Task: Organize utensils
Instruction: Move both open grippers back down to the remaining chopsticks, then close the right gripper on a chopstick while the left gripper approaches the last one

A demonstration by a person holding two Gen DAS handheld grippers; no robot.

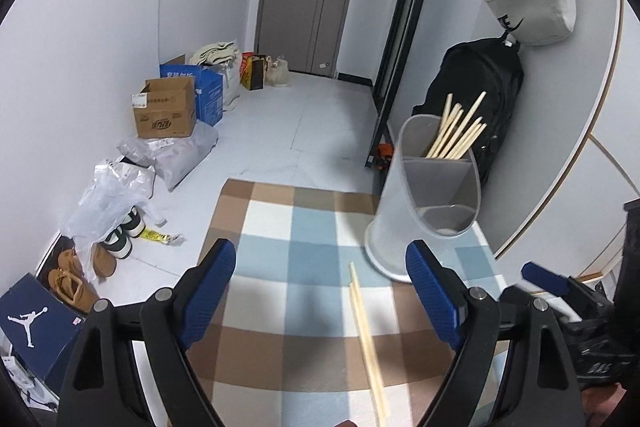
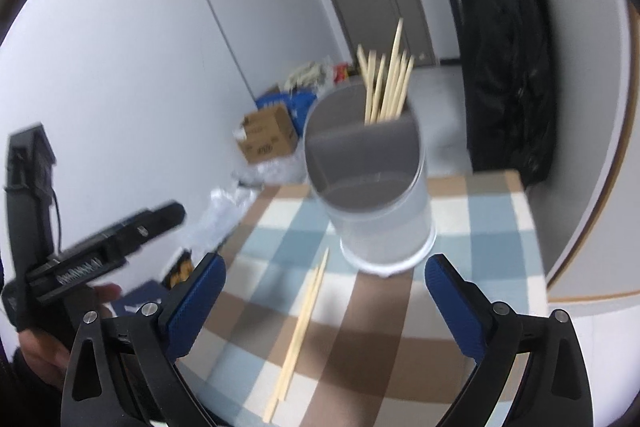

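both the left gripper (image 1: 320, 291) and right gripper (image 2: 324, 297) gape wide, empty, above loose chopsticks (image 2: 298, 331) beside the holder (image 2: 372, 187).

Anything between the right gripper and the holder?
Only bare checked cloth lies between the open right gripper and the holder; the loose chopsticks lie left of that stretch, per the right wrist view.

Cardboard box (image 1: 166, 113); black backpack (image 1: 480, 95)

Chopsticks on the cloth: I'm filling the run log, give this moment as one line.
left gripper: open, empty | right gripper: open, empty | loose chopsticks: on checked cloth | holder: upright, chopsticks in back compartment
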